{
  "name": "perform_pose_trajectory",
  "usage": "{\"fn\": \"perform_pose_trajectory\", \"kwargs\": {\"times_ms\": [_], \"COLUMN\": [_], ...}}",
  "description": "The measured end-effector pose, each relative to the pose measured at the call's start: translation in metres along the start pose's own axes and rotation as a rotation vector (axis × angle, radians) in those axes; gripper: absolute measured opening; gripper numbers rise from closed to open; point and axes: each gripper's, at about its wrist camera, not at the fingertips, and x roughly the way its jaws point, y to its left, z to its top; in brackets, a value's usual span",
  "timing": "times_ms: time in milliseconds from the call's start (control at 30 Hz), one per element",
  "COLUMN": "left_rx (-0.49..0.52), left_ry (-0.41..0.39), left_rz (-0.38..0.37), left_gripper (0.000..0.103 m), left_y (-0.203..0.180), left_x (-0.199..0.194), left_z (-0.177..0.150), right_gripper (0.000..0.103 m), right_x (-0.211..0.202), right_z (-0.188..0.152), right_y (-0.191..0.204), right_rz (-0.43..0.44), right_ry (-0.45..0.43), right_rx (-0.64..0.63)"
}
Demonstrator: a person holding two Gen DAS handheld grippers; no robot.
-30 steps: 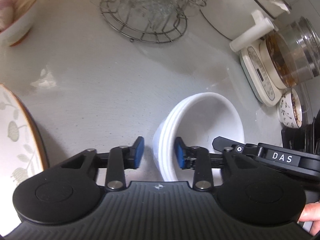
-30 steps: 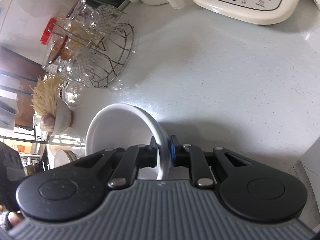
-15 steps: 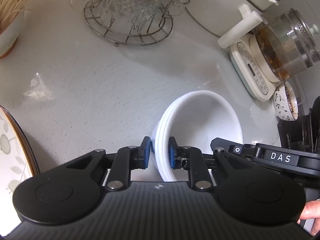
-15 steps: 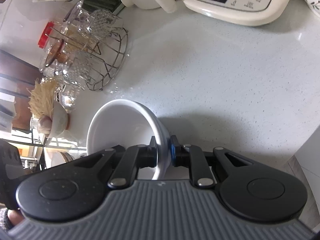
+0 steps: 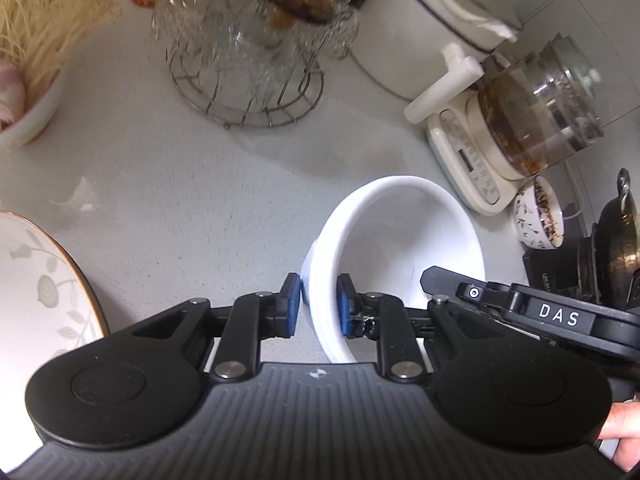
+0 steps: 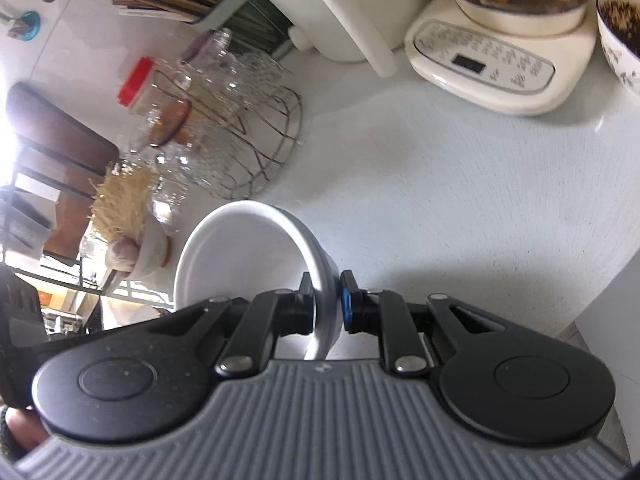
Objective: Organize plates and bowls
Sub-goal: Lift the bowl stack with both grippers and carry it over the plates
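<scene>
A stack of white bowls is held above the pale counter. My left gripper is shut on the near left rim of the stack. My right gripper is shut on the opposite rim of the same stack; its black body shows in the left wrist view. A white plate with a leaf pattern and a brown rim lies at the far left of the left wrist view.
A wire rack of upturned glasses stands at the back. A glass kettle on a cream base, a white appliance, a small patterned bowl and a bowl of dry noodles ring the counter.
The left gripper has closed on the bowl stack's rim. Both grippers have lifted the stack and the view has tilted up toward the back of the counter.
</scene>
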Motion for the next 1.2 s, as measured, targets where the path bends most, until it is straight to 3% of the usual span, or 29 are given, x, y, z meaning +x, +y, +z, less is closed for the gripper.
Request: {"fn": "perform_pose_trajectory", "kwargs": {"times_ms": [533, 1200], "left_rx": [-0.008, -0.087], "left_ry": [-0.077, -0.174], "left_rz": [-0.005, 0.000], "left_gripper": [0.023, 0.023], "left_y": [0.012, 0.093], "left_x": [-0.067, -0.141], "left_z": [-0.004, -0.021], "right_gripper": [0.016, 0.017], "right_x": [-0.025, -0.010], "right_z": [-0.001, -0.028], "right_y": [0.055, 0.145], "right_rz": [0.044, 0.117], "right_ry": [-0.046, -0.035], "right_rx": [-0.104, -0.226]}}
